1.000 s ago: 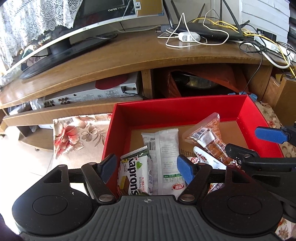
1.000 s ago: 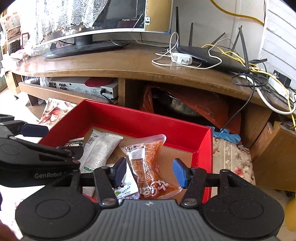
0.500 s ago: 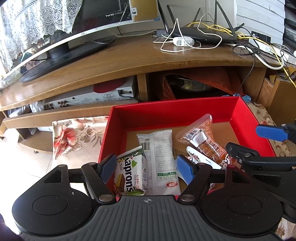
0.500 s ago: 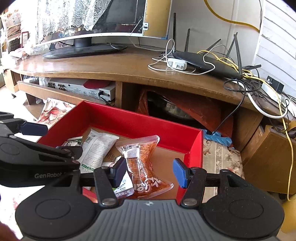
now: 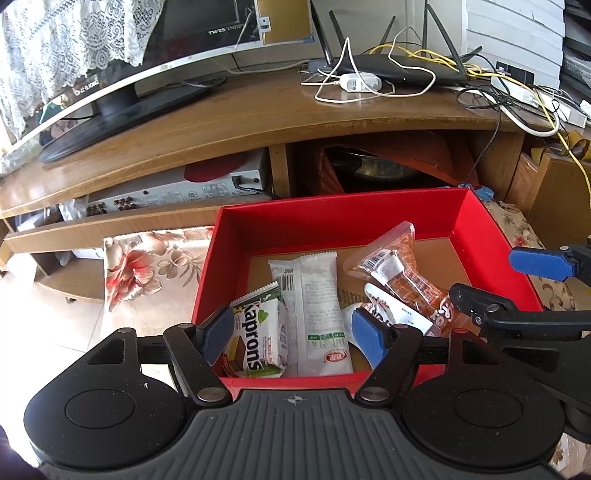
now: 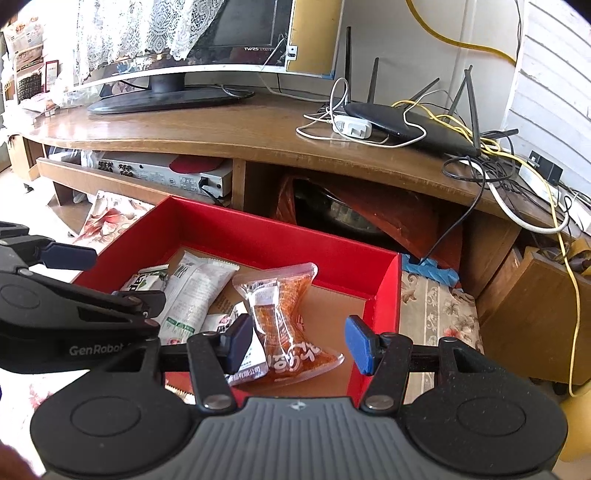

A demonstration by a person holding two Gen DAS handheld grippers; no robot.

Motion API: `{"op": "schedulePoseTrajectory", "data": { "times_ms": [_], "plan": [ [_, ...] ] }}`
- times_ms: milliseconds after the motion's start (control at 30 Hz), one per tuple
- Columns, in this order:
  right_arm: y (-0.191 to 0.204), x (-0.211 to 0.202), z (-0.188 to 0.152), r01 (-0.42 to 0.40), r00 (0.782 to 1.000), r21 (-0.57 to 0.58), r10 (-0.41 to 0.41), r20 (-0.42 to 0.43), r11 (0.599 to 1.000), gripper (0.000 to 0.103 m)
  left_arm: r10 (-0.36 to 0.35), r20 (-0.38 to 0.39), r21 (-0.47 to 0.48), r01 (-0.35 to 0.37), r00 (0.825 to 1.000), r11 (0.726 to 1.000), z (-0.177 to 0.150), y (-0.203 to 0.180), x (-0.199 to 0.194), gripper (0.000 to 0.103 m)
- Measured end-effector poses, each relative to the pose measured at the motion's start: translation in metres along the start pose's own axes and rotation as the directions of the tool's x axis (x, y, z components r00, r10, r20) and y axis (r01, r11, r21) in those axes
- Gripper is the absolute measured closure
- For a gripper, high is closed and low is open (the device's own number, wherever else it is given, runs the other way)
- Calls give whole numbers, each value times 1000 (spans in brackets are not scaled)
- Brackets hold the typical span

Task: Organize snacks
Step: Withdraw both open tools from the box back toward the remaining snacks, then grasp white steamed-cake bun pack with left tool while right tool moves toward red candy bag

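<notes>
**Snacks in red box, both grippers hovering empty**

Stand [image 6: 258,125] of brown wood fills the background, carrying a television [image 6: 236,33] marked "TWRS" on its lower frame, one black router [image 6: 413,129] with antennas up, one white charger [image 6: 352,126] with looped cable. One silver player [image 5: 177,192] sits on the shelf below.

Red box [image 5: 332,221], open-topped with a brown cardboard floor, sits on flowered cloth [image 5: 147,262] in front of the stand. All snacks lie inside it, toward the near wall.

Left gripper [image 5: 293,338]: blue-padded fingers [image 5: 218,334] spread roughly half wide, pinching nothing, poised above the near left part of the box. Seen through the gap, below and untouched: the wafer pack and the white bar.

Right gripper [image 6: 299,343]: fingers [image 6: 358,343] parted somewhat narrower, also empty, poised over the near right part. The orange pouch lies below the gap; contact not evident. "GenRobot" reads on the left gripper's body in the right wrist view.

Snack count, four visible:
- one long white bar [image 5: 317,314], barcode at far end, small red logo at near end, text too small to read
- one clear pouch [image 6: 288,325] of orange-red filling, white label, white lettering I cannot read
- one green-and-white wafer pack [image 5: 258,339] reading "Kaprons"
- one small white packet [image 5: 399,314], partly under the pouch, print unreadable
</notes>
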State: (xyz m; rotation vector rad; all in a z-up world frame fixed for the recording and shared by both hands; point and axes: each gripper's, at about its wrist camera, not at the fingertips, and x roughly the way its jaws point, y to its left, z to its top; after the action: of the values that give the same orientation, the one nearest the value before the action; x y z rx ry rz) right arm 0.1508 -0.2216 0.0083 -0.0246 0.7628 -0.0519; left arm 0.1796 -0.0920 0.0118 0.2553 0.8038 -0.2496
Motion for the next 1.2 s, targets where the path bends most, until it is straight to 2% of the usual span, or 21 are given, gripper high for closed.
{"op": "schedulePoseTrajectory", "data": {
  "times_ms": [267, 633, 800, 1033, 1200],
  "plan": [
    [4, -13, -12, -9, 1000, 3, 10, -25, 1000, 49, -21, -17, -9, 21, 1000, 1000, -14, 0, -10, 28],
    [19, -18, -33, -35, 993, -8, 34, -111, 999, 49, -56, -105, -49, 51, 993, 997, -41, 7, -11, 28],
    [12, -10, -39, -67, 982, 43, 73, -173, 997, 47, -96, -172, -105, 78, 980, 991, -50, 16, 2, 22],
    [-4, -6, -39, -59, 977, 85, 75, -200, 995, 47, -113, -249, -154, 76, 962, 985, -55, 18, 28, 21],
    [-17, -10, -39, -58, 977, 108, 79, -198, 992, 47, -109, -279, -153, 68, 954, 986, -59, 14, 42, 21]
  ]
}}
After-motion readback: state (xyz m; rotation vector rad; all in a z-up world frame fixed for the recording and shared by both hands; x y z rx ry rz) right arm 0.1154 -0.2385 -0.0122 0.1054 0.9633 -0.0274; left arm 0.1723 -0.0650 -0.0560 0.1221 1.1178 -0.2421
